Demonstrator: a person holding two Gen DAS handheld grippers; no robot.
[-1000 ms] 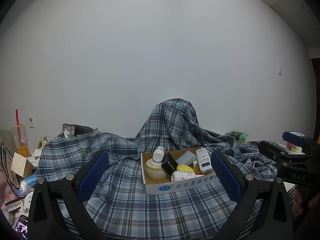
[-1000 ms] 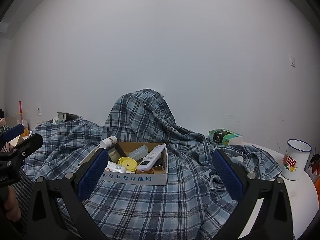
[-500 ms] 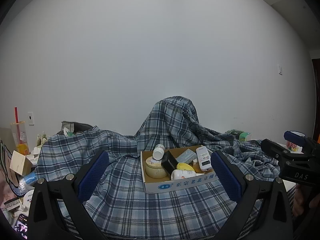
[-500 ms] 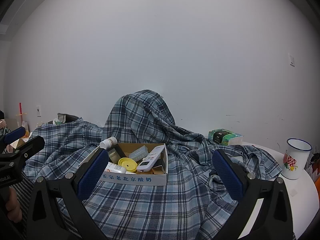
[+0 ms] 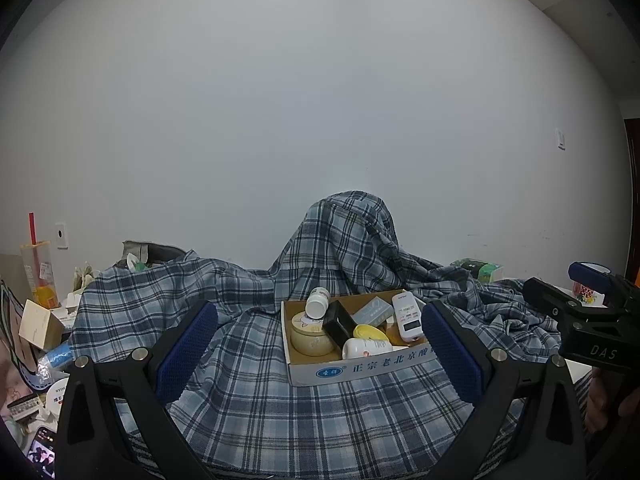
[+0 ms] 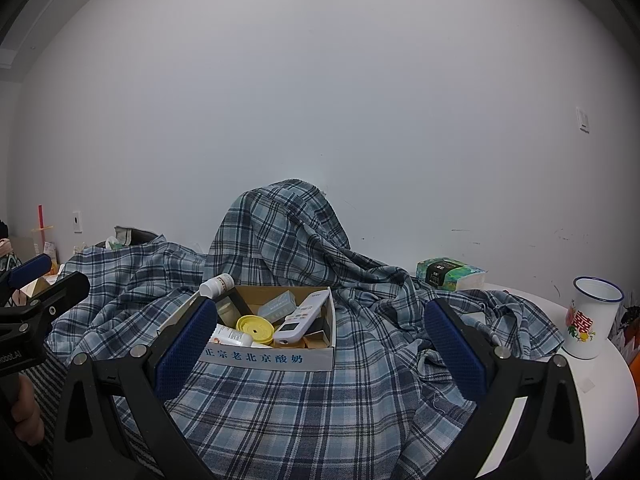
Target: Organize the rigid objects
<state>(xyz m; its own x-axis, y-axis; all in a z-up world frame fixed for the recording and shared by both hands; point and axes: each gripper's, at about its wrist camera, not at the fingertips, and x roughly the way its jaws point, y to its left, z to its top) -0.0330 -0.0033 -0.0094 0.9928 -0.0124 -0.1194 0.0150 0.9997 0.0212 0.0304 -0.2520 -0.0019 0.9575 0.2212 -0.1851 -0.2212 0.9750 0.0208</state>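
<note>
A cardboard box (image 5: 352, 368) is sitting on a draped cloth (image 5: 256, 412), with a mound of that cloth rising behind it.

Inside the box, a jar (image 5: 310, 334) is lying at the left, a small bottle (image 5: 317, 303) is leaning on it, and a remote (image 5: 407, 317) is resting at the right. Far right, a tissue pack (image 6: 448, 274) is lying near the wall, and a mug (image 6: 591, 312) is standing on the table (image 6: 600, 392).

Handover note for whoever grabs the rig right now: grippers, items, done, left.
Left gripper: open, empty, short of the box.
Right gripper: open, empty, also held back.
Cardboard box sits on the plaid cloth. Inside, jumbled: white pill bottle leaning on the cream jar, black box, yellow lid, white remote, pale blue packet.
Done: nothing visibly sorted.
Left: all of it.
</note>
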